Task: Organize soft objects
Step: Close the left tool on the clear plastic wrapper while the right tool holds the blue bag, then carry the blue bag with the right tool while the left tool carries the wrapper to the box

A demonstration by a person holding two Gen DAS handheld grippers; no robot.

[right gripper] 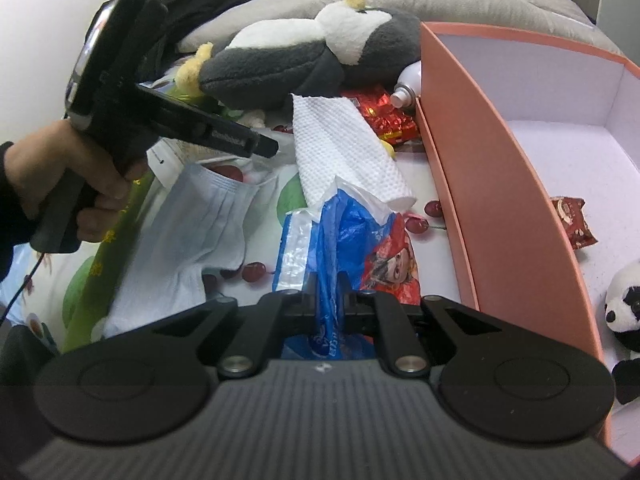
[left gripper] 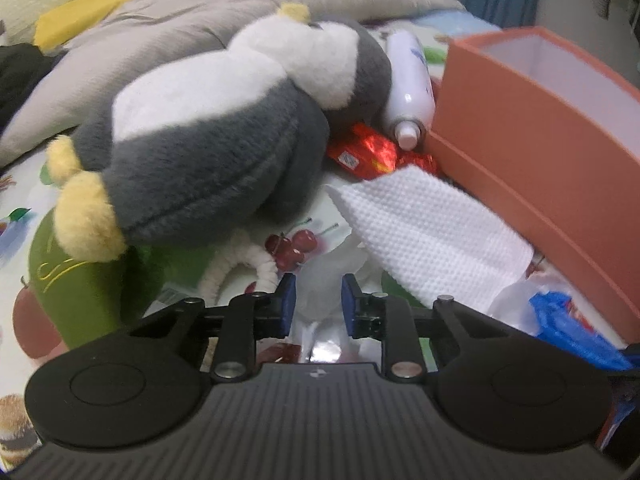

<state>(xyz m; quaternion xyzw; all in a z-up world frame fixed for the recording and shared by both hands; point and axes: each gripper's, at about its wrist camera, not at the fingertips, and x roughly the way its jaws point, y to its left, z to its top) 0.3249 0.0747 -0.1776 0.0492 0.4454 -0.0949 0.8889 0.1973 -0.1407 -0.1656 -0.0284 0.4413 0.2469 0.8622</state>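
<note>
The right gripper (right gripper: 328,286) has its fingers pinching a crumpled blue and white plastic bag (right gripper: 340,236), which carries white lettering too creased to read and lies against a red packet (right gripper: 390,264) printed with a cartoon face. No brand can be read anywhere; the green tube (left gripper: 76,280) bears only thin gold script, too blurred to make out. The left gripper (left gripper: 318,304) hangs over the fruit-print bedsheet (left gripper: 24,196) with its blue-padded fingers (left gripper: 289,300) partly spread, a gap between them; something pale and white lies below that gap, but whether the pads touch it cannot be told. The grey and white plush penguin (left gripper: 208,128) lies on its side on the bed, beside a red foil wrapper (left gripper: 364,152) and a white spray bottle (left gripper: 410,80), with a white paper towel (left gripper: 432,236) spread between it and the orange box (left gripper: 532,152). Only the right wrist view looks into the box: a small plush panda (right gripper: 624,308) and a red snack packet (right gripper: 574,222) lie on its white floor. That view alone also shows a pale blue face mask (right gripper: 208,216) flat on the sheet, and a hand (right gripper: 60,176) gripping the left gripper's handle from the side. Only the left wrist view shows a white fuzzy loop (left gripper: 240,268) under the penguin.
</note>
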